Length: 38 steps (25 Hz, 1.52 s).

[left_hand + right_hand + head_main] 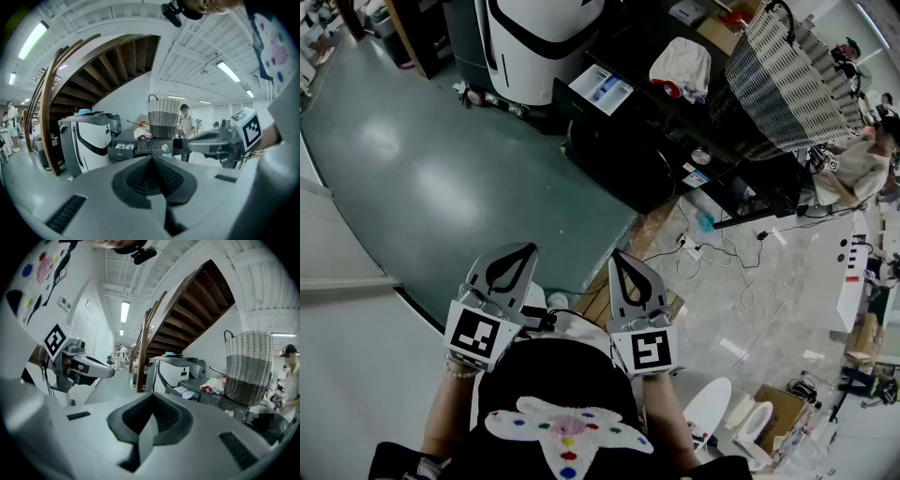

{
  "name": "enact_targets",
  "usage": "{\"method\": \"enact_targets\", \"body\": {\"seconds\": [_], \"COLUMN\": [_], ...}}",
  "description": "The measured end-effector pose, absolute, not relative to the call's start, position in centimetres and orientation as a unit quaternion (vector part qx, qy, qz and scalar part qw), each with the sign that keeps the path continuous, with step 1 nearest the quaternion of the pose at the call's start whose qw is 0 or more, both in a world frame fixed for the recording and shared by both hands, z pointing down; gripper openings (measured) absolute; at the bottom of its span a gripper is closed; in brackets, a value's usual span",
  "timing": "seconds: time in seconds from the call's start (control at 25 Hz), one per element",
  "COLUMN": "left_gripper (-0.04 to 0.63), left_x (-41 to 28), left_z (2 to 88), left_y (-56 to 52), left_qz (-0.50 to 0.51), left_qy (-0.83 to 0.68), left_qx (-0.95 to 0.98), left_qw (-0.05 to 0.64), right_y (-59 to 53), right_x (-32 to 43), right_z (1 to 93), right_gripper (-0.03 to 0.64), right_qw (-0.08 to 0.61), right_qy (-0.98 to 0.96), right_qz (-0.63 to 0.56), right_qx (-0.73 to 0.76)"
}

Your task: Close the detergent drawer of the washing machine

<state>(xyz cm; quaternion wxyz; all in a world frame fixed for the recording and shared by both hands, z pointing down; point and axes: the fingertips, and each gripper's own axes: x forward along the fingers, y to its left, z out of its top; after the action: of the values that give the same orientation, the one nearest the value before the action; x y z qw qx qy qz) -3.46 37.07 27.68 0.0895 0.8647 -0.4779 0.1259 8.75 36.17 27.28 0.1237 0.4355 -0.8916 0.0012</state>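
The black washing machine stands well ahead of me across the floor. Its detergent drawer juts out open at the machine's top left, white and blue compartments showing. The drawer also shows small and far off in the left gripper view, and the same drawer in the right gripper view. My left gripper and right gripper are held side by side close to my chest, both shut and empty, far from the machine. The left gripper and right gripper have their jaws pressed together.
A wicker basket and a white cloth sit on the machine top. A white and black appliance stands to its left. Cables trail on the floor. A person sits at right. A wooden staircase rises behind.
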Motion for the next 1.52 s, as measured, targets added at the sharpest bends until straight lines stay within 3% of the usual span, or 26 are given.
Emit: {"method": "enact_targets", "body": {"seconds": [0.76,1.0,1.16,1.52], "left_gripper": [0.012,0.021,0.106,0.121], "left_x": [-2.5,-2.5,-2.4,-2.5], "left_z": [27.6,28.0,28.3,28.4], "left_y": [36.8,37.1,37.1,36.9], "left_qz": [0.115,0.112,0.106,0.111], "left_qy": [-0.486,-0.484,-0.476,-0.481], "left_qx": [0.862,0.863,0.867,0.864], "left_qw": [0.083,0.093,0.103,0.104], "right_y": [36.5,36.7,36.6,36.4], "right_x": [10.4,9.9,9.6,9.8], "right_z": [27.9,28.1,28.3,28.5], "right_gripper": [-0.008,0.073,0.121,0.140], "right_qw": [0.105,0.103,0.101,0.105], "right_qy": [-0.885,-0.889,-0.891,-0.893], "right_qz": [0.019,0.027,0.032,0.031], "right_qx": [0.452,0.446,0.441,0.436]}}
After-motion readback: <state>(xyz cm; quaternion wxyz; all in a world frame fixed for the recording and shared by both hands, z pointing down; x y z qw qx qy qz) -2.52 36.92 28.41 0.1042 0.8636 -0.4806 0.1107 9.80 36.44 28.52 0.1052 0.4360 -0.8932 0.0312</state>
